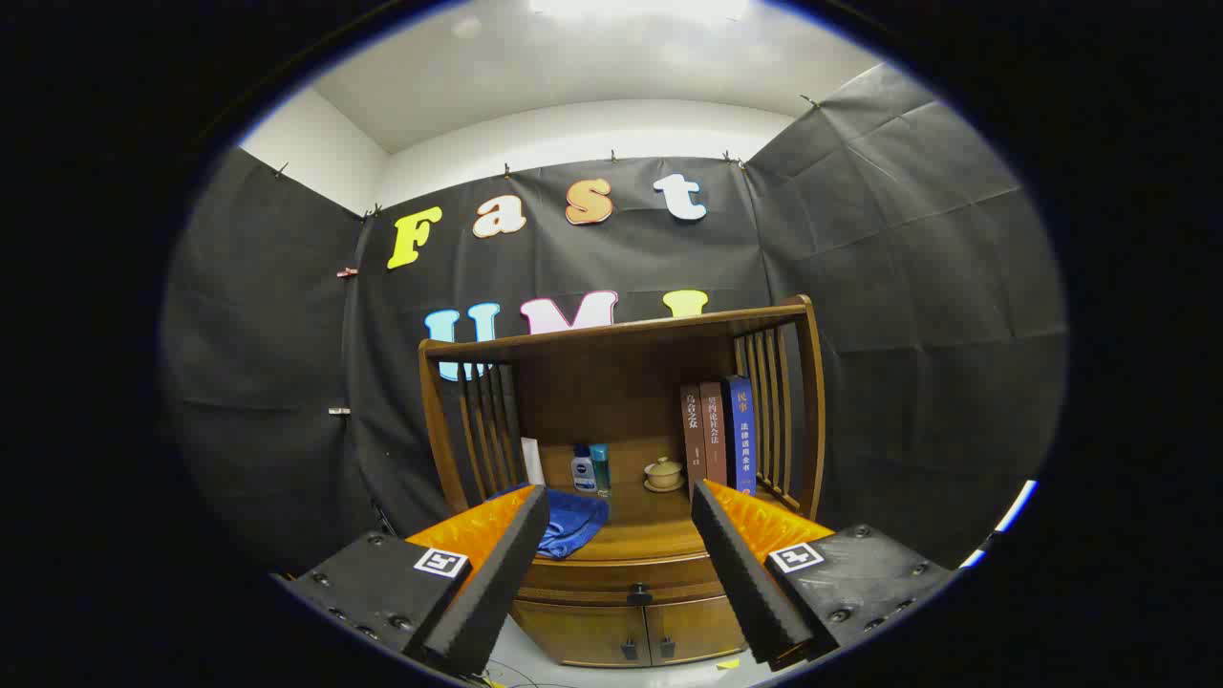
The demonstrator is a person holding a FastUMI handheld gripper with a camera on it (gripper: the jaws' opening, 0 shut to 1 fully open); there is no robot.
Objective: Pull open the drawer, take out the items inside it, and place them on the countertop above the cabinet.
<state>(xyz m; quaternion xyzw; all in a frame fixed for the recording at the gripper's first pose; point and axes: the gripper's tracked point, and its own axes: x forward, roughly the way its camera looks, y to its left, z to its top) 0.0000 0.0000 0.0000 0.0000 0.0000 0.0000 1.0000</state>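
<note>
Clearly, the gripper [619,516] has its two fingers spread wide apart, and nothing is between them. Each finger is a long wedge with a black foam pad on the inner side, an orange plastic shell behind it, and a black metal block with screws at the base. They fill the lower middle of the frame, one at lower left and one at lower right.

Beyond the fingers, in the centre of the frame, stands a wooden cabinet [621,612] with a smooth brown surface. Its drawer [626,579] is a wide curved front with a small dark knob [639,594], and it looks closed. Below it are two small doors with dark handles.

On the countertop [659,521] lies a crumpled blue cloth [571,527], just beside the left finger's tip. Farther back stand a small white and blue bottle [582,471], a slim teal bottle [600,468], and a round cream cup with lid [663,472] on a saucer. Three upright books [718,435], two brown and one blue, lean near the slatted right side of the wooden frame.
</note>
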